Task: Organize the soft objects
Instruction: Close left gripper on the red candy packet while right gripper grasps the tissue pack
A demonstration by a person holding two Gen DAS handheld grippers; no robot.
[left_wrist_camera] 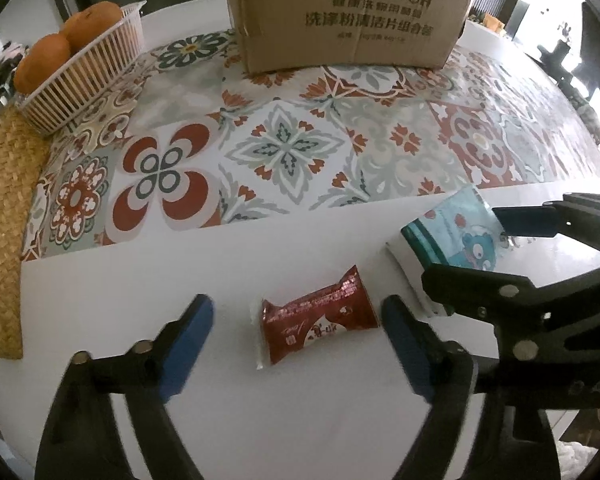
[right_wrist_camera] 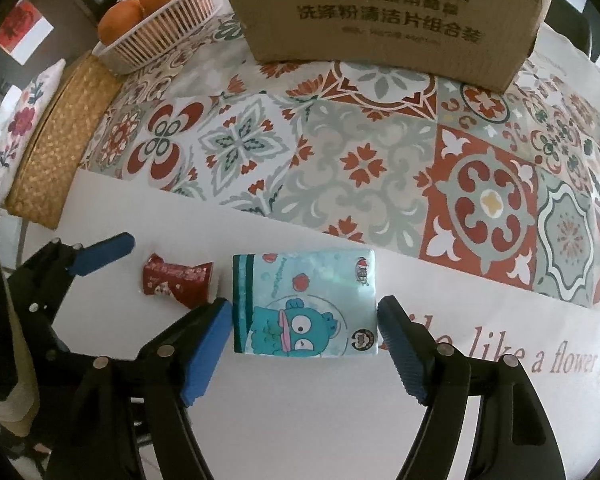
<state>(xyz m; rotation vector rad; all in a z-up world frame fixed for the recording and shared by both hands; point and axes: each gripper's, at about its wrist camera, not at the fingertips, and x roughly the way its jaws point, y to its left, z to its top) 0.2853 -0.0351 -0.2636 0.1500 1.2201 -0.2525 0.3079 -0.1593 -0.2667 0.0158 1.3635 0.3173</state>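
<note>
Nothing is boxed yet: red pack is bracketed by the spread left gripper, tissue pack by the spread right gripper, box beyond both.

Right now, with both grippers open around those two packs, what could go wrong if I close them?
The left gripper and right gripper sit close together, so their fingers could collide. The red snack packet is small and may slip sideways. The tissue pack nearly fills the open jaws, so the pads might push it.
</note>
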